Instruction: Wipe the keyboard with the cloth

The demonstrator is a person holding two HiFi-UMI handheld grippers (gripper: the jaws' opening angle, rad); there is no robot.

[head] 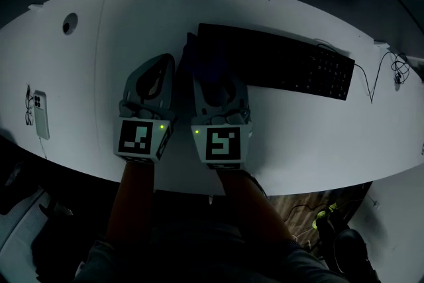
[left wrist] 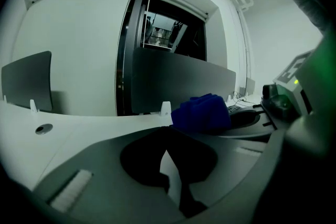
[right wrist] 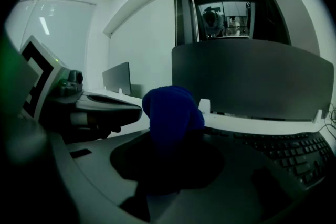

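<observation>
A black keyboard (head: pixel 278 63) lies on the white desk (head: pixel 132 16), at the back right of centre. A dark blue cloth (head: pixel 204 57) is bunched over the keyboard's left end. My right gripper (head: pixel 213 76) is shut on it; in the right gripper view the cloth (right wrist: pixel 170 110) stands up between the jaws, with keyboard keys (right wrist: pixel 286 150) to its right. My left gripper (head: pixel 165 63) lies close beside it on the left, over bare desk, jaws together and holding nothing. In the left gripper view the cloth (left wrist: pixel 202 112) shows ahead to the right.
A white phone-like device with a cable (head: pixel 41 114) lies near the desk's left edge. A round cable hole (head: pixel 69 23) is at the back left. Thin cables (head: pixel 396 69) trail right of the keyboard. A dark divider panel (right wrist: pixel 252 78) stands behind the desk.
</observation>
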